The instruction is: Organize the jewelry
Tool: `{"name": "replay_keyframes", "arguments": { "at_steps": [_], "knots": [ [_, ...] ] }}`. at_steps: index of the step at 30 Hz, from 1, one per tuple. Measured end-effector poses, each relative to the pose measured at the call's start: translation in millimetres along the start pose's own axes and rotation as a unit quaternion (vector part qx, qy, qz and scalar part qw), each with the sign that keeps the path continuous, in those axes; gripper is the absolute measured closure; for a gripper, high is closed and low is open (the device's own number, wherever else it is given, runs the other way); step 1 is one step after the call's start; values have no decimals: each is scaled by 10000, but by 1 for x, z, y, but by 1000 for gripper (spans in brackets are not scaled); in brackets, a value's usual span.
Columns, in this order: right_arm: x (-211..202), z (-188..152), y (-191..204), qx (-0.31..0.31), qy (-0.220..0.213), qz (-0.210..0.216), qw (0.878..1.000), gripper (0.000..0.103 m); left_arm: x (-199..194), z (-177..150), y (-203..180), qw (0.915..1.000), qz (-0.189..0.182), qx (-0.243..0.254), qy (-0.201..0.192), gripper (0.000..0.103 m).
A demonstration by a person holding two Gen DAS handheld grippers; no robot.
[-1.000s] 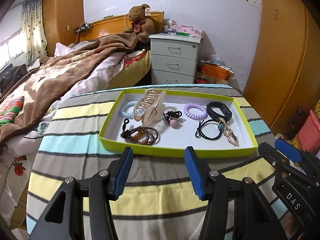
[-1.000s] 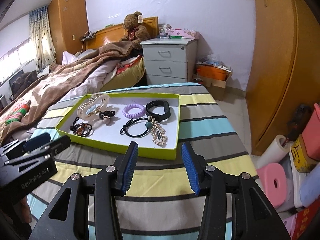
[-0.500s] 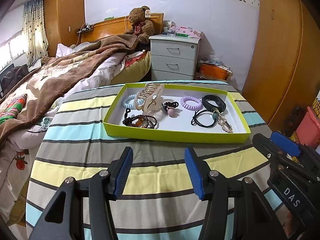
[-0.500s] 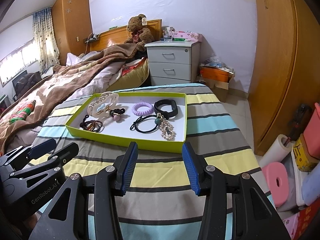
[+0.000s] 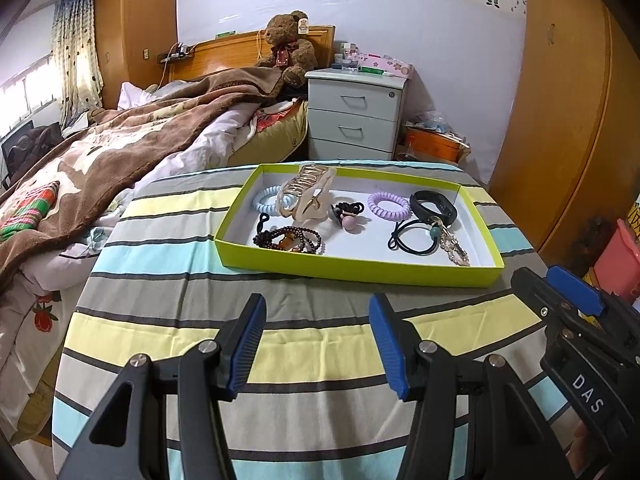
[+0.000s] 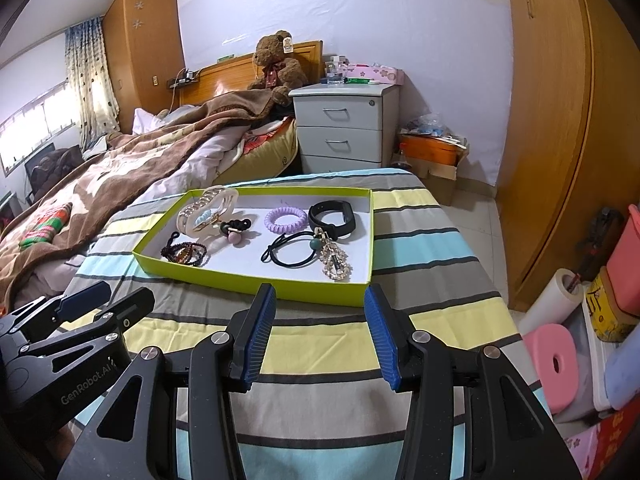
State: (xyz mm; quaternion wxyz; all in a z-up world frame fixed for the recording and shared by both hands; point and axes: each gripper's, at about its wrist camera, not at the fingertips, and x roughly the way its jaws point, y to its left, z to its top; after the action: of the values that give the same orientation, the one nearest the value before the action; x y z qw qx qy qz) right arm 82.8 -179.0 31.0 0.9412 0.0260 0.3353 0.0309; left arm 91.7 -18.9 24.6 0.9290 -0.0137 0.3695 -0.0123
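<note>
A lime-green tray (image 5: 360,270) (image 6: 256,284) sits on a striped tablecloth (image 5: 312,344). Inside lie a beige claw clip (image 5: 306,196) (image 6: 208,212), a light blue coil tie (image 5: 264,200), a dark bead bracelet (image 5: 290,238) (image 6: 185,254), a black tie with a pink ball (image 5: 347,216), a purple coil tie (image 5: 389,204) (image 6: 285,219), a black band (image 5: 434,205) (image 6: 332,216), a black elastic (image 5: 412,236) and a crystal charm (image 6: 335,262). My left gripper (image 5: 316,344) and right gripper (image 6: 318,336) hover open and empty in front of the tray.
A bed with a brown blanket (image 5: 120,152) lies to the left. A grey nightstand (image 5: 356,116) and a teddy bear (image 5: 290,46) stand behind the table. Wooden wardrobes (image 6: 560,140) and pink and red bins (image 6: 624,264) line the right side.
Both grippers have drawn back from the tray, which now looks smaller and farther off. Jaws stay open and nothing in the tray has moved.
</note>
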Motion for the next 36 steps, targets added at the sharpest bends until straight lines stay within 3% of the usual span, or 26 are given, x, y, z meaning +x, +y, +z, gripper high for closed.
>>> {"name": "replay_keyframes", "arguments": {
  "at_steps": [36],
  "knots": [
    [-1, -3, 2, 17, 10, 7, 10000, 56, 3, 1, 5, 9999, 65, -43, 104, 47]
  ]
}}
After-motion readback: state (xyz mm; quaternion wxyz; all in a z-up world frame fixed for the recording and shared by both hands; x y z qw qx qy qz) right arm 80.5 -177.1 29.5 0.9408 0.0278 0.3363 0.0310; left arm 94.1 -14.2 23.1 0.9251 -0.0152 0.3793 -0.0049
